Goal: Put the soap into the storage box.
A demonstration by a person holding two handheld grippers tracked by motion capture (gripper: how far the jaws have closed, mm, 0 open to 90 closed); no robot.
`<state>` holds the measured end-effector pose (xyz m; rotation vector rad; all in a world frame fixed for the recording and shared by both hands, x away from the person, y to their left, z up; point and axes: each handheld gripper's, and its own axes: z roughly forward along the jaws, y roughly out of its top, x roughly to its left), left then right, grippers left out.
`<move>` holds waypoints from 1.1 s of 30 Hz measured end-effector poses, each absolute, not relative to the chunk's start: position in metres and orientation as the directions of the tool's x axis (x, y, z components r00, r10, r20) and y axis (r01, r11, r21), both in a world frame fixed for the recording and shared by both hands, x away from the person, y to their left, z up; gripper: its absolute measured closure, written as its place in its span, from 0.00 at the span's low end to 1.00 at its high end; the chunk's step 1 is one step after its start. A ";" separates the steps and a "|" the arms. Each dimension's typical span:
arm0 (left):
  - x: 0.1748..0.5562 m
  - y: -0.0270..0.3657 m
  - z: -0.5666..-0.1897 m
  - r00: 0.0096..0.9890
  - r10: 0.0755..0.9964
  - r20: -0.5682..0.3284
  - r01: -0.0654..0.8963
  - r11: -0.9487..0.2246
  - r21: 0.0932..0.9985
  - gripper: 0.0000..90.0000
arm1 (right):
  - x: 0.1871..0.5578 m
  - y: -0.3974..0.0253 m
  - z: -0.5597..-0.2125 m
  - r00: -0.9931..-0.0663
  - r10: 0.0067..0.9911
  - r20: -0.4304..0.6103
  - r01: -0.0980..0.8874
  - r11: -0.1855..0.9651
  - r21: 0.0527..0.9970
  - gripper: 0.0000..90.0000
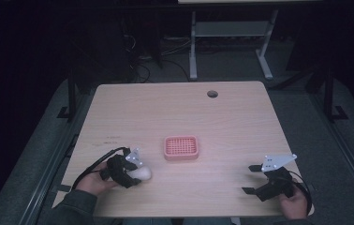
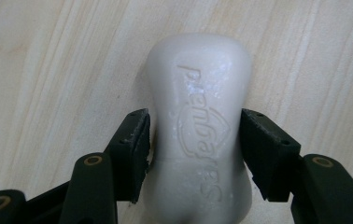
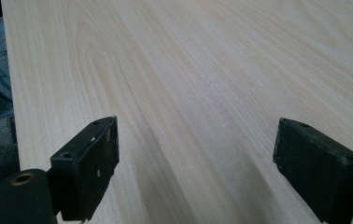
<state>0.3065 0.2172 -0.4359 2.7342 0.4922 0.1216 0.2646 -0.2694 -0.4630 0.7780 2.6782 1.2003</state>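
Item: white soap bar (image 2: 198, 135), embossed lettering on its upper face, lying flat on the wooden table (image 1: 175, 112) at the near left, just left of and nearer than the pink soap dish (image 1: 181, 147).

Left gripper (image 2: 194, 140): your jaws stood one on each long side of the bar at its narrowed waist. The right pad touched the soap; the left showed a thin gap or only light contact, so the hold looked not yet firm.

Right gripper (image 3: 195, 154): your jaws were wide apart and held nothing, low over bare table at the near right, well apart from the dish.

Step in hand, as judged: grasping the bar to carry it to the dish.

Handling notes: the soap looked smooth and slightly wet, likely to slip. You would have done well to close evenly at the waist, where the flared ends resist sliding out, and to keep the pads square to the sides. A level lift before travelling right and farther would have suited, then a flat set-down on the dish's grid.
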 end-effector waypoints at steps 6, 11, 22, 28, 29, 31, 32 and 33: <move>0.309 0.214 -0.439 0.938 0.347 0.004 0.325 -0.881 0.343 0.51 | 0.265 -0.269 -0.463 -0.865 0.490 0.108 0.406 0.558 0.724 0.16; 0.310 0.212 -0.439 0.938 0.348 0.001 0.327 -0.882 0.339 0.54 | 0.264 -0.270 -0.463 -0.865 0.490 0.105 0.404 0.558 0.724 0.16; 0.309 0.211 -0.438 0.934 0.358 0.012 0.334 -0.882 0.332 0.55 | 0.264 -0.270 -0.462 -0.865 0.490 0.104 0.403 0.557 0.726 0.16; 0.308 0.211 -0.437 0.933 0.360 0.015 0.334 -0.881 0.335 0.55 | 0.264 -0.270 -0.462 -0.864 0.493 0.104 0.405 0.556 0.726 0.16; 0.308 0.211 -0.436 0.934 0.357 0.017 0.331 -0.883 0.333 0.55 | 0.263 -0.270 -0.462 -0.863 0.494 0.105 0.406 0.555 0.726 0.16; 0.308 0.210 -0.436 0.934 0.356 0.018 0.329 -0.883 0.334 0.55 | 0.263 -0.270 -0.462 -0.863 0.494 0.104 0.405 0.555 0.726 0.16; 0.308 0.210 -0.436 0.934 0.356 0.017 0.330 -0.882 0.335 0.55 | 0.263 -0.271 -0.462 -0.864 0.494 0.103 0.405 0.556 0.726 0.16; 0.308 0.210 -0.436 0.936 0.353 0.014 0.328 -0.883 0.335 0.55 | 0.263 -0.270 -0.462 -0.863 0.494 0.104 0.406 0.555 0.726 0.16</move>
